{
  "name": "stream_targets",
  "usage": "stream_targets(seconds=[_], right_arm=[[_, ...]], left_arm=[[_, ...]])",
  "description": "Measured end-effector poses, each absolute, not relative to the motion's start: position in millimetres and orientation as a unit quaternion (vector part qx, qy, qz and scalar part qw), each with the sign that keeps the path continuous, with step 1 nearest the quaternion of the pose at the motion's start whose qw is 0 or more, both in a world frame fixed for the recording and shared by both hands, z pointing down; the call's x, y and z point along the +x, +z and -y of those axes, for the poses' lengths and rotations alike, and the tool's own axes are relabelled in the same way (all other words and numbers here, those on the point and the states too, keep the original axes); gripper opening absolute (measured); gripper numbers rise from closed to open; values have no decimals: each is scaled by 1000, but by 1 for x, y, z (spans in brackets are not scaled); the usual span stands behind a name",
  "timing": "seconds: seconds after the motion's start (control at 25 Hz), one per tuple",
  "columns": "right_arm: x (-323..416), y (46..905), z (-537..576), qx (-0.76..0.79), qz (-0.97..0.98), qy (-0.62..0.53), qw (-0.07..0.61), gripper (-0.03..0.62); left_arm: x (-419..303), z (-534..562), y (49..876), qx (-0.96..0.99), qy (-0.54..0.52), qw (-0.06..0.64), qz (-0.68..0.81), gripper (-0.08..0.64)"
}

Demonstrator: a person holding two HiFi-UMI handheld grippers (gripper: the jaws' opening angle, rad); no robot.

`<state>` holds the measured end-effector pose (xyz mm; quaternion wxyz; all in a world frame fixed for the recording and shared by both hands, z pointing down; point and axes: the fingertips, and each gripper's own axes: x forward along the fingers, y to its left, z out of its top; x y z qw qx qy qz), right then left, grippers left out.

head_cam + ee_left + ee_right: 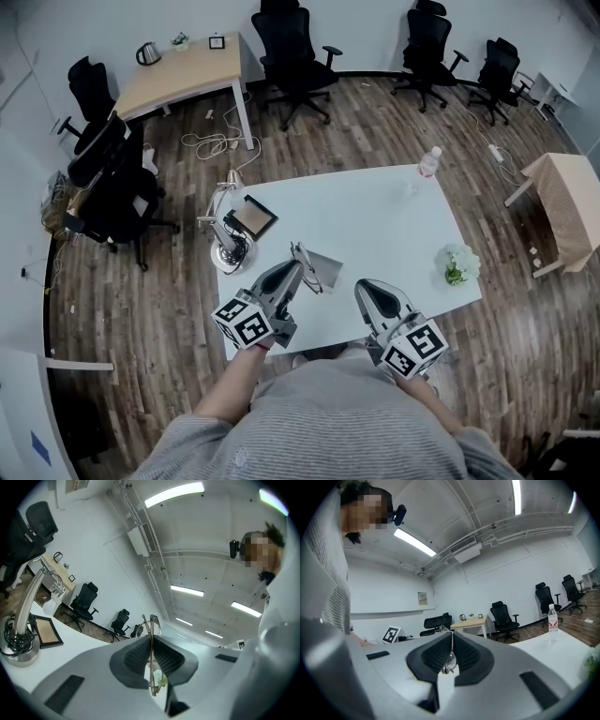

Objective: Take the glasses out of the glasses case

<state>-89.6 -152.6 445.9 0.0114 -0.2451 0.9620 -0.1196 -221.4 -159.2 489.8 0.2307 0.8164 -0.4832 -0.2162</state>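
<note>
My left gripper (296, 266) is shut on the glasses (152, 625). In the left gripper view the thin frame stands edge-on between the ribbed pads and sticks out above and below them. A grey glasses case (324, 270) lies on the white table (375, 216), just right of that gripper's tip. My right gripper (364, 285) hovers over the table's near edge, a little right of the case. Its pads (436, 656) are pressed together. A small glassy bit shows low in their slit, and I cannot tell what it is.
A desk lamp base with coiled cable (228, 255) and a framed tablet (253, 219) sit at the table's left end. A water bottle (427, 164) stands at the far right corner, a small plant (459, 265) at the right edge. Office chairs and a wooden desk stand beyond.
</note>
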Motion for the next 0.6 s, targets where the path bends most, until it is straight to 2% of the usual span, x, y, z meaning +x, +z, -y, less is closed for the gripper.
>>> stream_targets(seconds=[0.6], right_arm=[[-93, 444, 153, -249, -962, -107, 9, 15]], left_arm=[[-219, 135, 449, 811, -280, 225, 462, 32]])
